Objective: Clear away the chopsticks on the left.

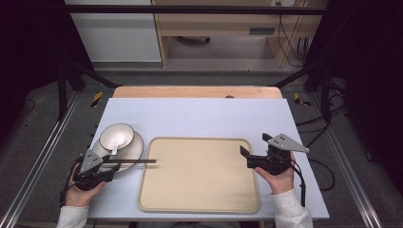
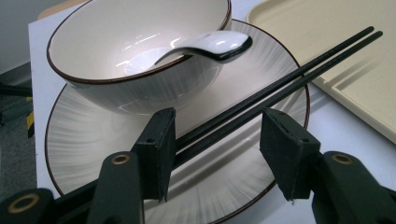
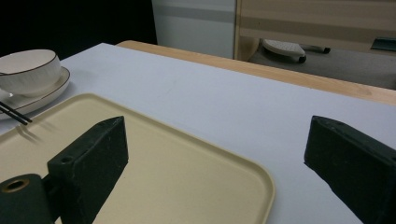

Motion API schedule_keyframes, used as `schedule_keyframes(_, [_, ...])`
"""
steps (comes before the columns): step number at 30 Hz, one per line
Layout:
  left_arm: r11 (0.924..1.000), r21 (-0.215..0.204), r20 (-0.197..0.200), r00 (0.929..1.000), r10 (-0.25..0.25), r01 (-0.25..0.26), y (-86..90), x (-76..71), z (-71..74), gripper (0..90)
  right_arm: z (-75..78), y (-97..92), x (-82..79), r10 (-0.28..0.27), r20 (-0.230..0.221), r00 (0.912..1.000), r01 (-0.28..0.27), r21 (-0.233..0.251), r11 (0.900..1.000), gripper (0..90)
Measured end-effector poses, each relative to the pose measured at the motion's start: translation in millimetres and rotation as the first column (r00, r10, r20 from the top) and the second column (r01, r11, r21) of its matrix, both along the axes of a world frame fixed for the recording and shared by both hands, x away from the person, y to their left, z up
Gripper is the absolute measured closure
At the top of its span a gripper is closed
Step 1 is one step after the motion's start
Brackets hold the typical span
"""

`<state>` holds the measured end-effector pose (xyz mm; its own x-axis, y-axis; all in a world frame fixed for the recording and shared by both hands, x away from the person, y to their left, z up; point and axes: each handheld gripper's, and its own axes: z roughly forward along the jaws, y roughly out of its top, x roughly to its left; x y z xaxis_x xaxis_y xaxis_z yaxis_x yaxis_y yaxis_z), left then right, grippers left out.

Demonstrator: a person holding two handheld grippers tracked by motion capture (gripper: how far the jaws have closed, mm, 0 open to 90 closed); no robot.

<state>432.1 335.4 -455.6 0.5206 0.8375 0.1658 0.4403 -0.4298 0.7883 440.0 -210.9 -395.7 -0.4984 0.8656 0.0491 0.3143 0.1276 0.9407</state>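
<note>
While the pair of black chopsticks (image 2: 280,88) lies slanted across the rim of the white plate (image 2: 84,154), with its far tips reaching out over the near edge of the beige tray (image 1: 199,199), the left gripper (image 2: 217,151) has come in around the near ends, its jaws parted with the sticks between them. The left pad (image 2: 159,149) looks to be touching or just beside the sticks, while the right pad (image 2: 287,154) stands apart from them, so the grasp does not appear complete; the gripper is not yet clenched on anything. On the plate sits a white bowl (image 2: 135,60) with a brown rim, and a white ceramic spoon (image 2: 210,45) rests in it with its handle hanging over the edge toward the chopsticks. In the high view the right gripper (image 1: 254,153) hangs over the tray's right edge, jaws wide apart and empty. The step in hand seems to be picking up the chopsticks. The next move likely calls for bringing the jaws together evenly on both sticks so that neither rolls free, then lifting them without nudging the spoon handle just beyond.
</note>
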Motion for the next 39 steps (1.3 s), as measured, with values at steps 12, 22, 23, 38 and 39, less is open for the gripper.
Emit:
schedule_keyframes(12, [0.9997, 0.024, -0.012, 0.9999, 0.003, -0.002, -1.8, -2.8, -1.6, 48.5, 1.1, -0.8, -1.0, -0.002, 0.001, 1.0, 0.002, 0.004, 1.0, 6.5])
schedule_keyframes(22, [0.9995, 0.03, -0.026, 0.9996, 0.006, -0.005, -2.6, -2.3, -2.2, 55.9, 0.6, -0.3, -0.5, -0.001, 0.001, 1.0, 0.001, 0.001, 1.0, 6.6])
schedule_keyframes(23, [0.9996, 0.029, -0.03, 0.9995, 0.003, -0.002, -2.3, -2.4, -1.9, 57.2, 0.7, -0.3, -0.6, 0.0, 0.001, 1.0, 0.0, 0.0, 1.0, 6.6])
schedule_keyframes(38, [0.9995, 0.027, -0.06, 0.9981, -0.015, 0.016, -4.6, -2.7, -0.2, 68.3, 1.8, -1.8, -1.1, 0.0, 0.003, 1.0, 0.0, 0.006, 1.0, 6.4])
schedule_keyframes(39, [0.9995, 0.027, -0.06, 0.998, -0.017, 0.019, -5.4, -2.8, -0.1, 68.8, 2.0, -2.0, -1.1, 0.001, 0.006, 1.0, -0.001, 0.006, 1.0, 6.3])
